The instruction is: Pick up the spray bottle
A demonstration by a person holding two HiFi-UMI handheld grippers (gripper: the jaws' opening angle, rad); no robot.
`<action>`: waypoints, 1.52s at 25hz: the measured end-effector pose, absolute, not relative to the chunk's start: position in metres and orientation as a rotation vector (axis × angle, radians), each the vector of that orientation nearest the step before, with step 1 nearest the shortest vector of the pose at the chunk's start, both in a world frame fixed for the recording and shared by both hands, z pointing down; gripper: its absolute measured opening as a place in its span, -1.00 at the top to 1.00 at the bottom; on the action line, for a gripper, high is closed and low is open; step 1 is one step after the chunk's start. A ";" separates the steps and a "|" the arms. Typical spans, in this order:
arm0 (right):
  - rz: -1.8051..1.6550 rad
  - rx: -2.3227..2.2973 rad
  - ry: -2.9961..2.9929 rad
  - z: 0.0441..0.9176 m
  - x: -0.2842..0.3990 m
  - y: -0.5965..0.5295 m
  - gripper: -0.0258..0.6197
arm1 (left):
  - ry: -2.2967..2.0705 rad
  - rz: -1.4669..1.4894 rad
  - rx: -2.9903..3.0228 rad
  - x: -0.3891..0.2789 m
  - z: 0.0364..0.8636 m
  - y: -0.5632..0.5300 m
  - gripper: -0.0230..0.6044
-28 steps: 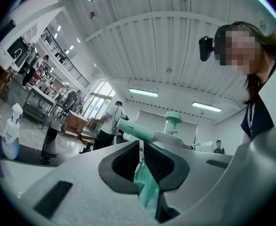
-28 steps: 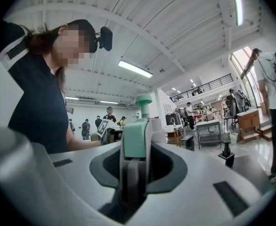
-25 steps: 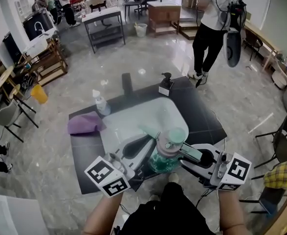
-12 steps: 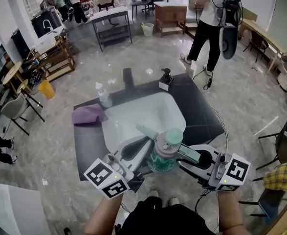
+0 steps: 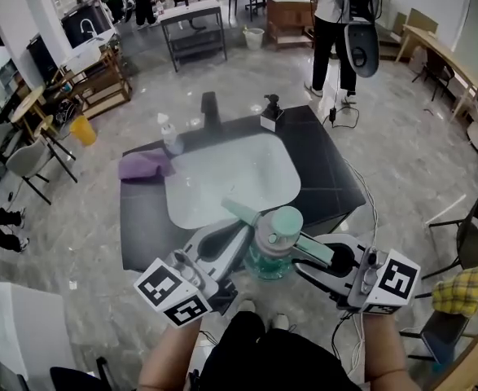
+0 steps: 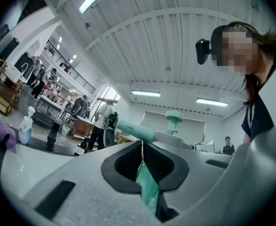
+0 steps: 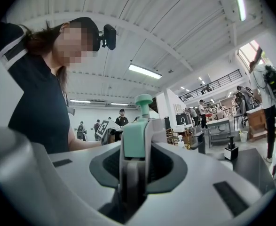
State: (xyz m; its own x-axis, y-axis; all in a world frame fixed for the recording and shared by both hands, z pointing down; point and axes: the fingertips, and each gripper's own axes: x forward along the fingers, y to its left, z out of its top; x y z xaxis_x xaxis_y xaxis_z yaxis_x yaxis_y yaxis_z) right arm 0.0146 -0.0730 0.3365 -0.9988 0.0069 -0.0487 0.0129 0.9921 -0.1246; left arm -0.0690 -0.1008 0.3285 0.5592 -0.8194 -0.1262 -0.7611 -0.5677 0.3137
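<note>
Teal translucent mint-capped spray bottle [image 5: 273,249] hangs lifted because your left gripper [image 5: 239,248] and right gripper [image 5: 307,252] both clench its head, sharing the load.

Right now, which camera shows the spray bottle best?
The head view: the spray bottle, cap and green body, shows from above. Both gripper views catch only its top and a piece in their jaws.

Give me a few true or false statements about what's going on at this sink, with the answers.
1. The left gripper and the right gripper are both shut on the spray bottle. True.
2. The spray bottle stands in the sink. False: the grippers hold it up, clear of the basin.
3. A purple cloth lies on the counter left of the sink. True.
4. The faucet is white. False: it is black.
</note>
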 end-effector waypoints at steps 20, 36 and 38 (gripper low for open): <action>-0.177 0.117 3.112 0.344 0.032 -0.031 0.67 | -1.462 -0.373 2.494 -0.054 0.336 -0.054 0.88; -0.171 0.084 3.120 0.342 0.034 -0.036 0.67 | -1.437 -0.364 2.493 -0.052 0.335 -0.061 0.89; -0.174 0.084 3.122 0.343 0.035 -0.036 0.67 | -1.434 -0.364 2.490 -0.050 0.335 -0.061 0.89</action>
